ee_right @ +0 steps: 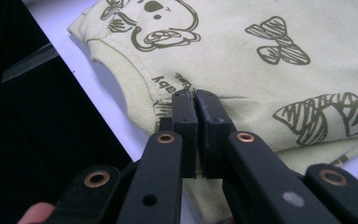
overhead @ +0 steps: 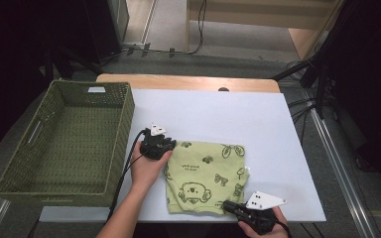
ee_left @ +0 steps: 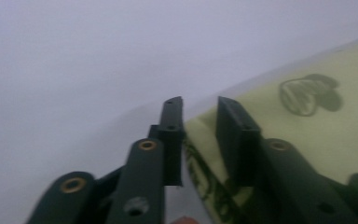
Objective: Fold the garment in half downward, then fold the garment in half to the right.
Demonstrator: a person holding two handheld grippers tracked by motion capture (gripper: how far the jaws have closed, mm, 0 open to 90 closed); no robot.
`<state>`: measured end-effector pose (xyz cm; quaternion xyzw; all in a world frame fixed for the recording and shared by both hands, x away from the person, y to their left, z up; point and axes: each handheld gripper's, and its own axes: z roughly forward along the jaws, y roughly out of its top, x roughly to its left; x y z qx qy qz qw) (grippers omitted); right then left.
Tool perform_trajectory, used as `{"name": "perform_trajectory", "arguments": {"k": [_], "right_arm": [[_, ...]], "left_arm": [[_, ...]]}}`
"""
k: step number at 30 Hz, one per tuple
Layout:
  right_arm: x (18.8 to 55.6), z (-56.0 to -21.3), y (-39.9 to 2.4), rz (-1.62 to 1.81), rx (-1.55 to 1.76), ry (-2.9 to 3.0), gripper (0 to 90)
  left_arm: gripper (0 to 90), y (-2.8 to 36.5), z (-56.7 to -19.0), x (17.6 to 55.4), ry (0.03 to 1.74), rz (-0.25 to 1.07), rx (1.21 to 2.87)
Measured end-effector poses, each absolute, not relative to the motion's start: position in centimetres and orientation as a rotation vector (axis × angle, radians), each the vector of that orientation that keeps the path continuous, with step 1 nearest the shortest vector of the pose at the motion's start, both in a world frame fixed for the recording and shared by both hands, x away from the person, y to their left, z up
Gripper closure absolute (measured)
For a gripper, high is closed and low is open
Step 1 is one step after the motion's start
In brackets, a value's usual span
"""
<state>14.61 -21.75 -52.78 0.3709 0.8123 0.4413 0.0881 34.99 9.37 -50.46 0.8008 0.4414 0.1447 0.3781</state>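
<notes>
White table bears green garment and woven basket

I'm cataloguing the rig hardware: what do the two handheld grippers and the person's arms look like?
Both are black. The left gripper and the right gripper each carry a white three-cornered plate with small dark dots on top. A black cable trails from the left one along the forearm. Up close, each has two flat black jaws on black links with brass-coloured rivets. The forearms are bare; no sleeves show.
</notes>
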Motion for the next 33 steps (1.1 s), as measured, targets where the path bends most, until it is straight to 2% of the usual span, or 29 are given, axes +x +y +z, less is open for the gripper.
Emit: {"name": "perform_trajectory", "arguments": {"k": [4, 8, 9, 13, 14, 15, 17, 20, 24, 33], "right_arm": [[14.6, -52.8, -21.8, 1.317, 1.110, 2.418, 84.4], [14.8, -52.9, -21.8, 1.328, 1.112, 2.422, 84.4], [14.8, -52.9, -21.9, 1.331, 1.114, 2.424, 84.4], [14.8, -52.8, -21.9, 1.333, 1.128, 2.425, 83.7], [14.9, -52.8, -21.9, 1.336, 1.135, 2.431, 82.4], [14.9, -52.7, -21.9, 1.332, 1.129, 2.432, 79.1], [15.1, -52.0, -22.0, 1.339, 1.122, 2.419, 66.8], [16.1, -50.9, -22.7, 1.353, 1.123, 2.362, 53.7], [19.3, -49.4, -24.6, 1.380, 1.259, 2.238, 44.6], [26.5, -49.5, -27.1, 1.304, 1.440, 2.097, 44.0]], "left_arm": [[54.9, 9.5, -50.8, 35.3, 1.148, 0.353, 2.039], [52.6, 9.4, -50.9, 35.3, 1.130, 0.341, 2.053], [53.5, 9.3, -50.9, 35.3, 1.121, 0.339, 2.062], [66.5, 9.2, -50.9, 35.2, 1.091, 0.308, 2.069], [72.9, 9.2, -50.9, 35.2, 1.085, 0.286, 2.069], [77.4, 9.3, -51.0, 35.2, 1.077, 0.270, 2.066], [84.5, 9.3, -50.9, 35.2, 1.068, 0.265, 2.066], [86.2, 9.6, -50.8, 35.3, 1.074, 0.234, 2.057], [86.7, 10.0, -50.6, 35.3, 1.082, 0.211, 2.015], [86.7, 10.5, -49.6, 35.0, 1.063, 0.214, 1.947]]}}
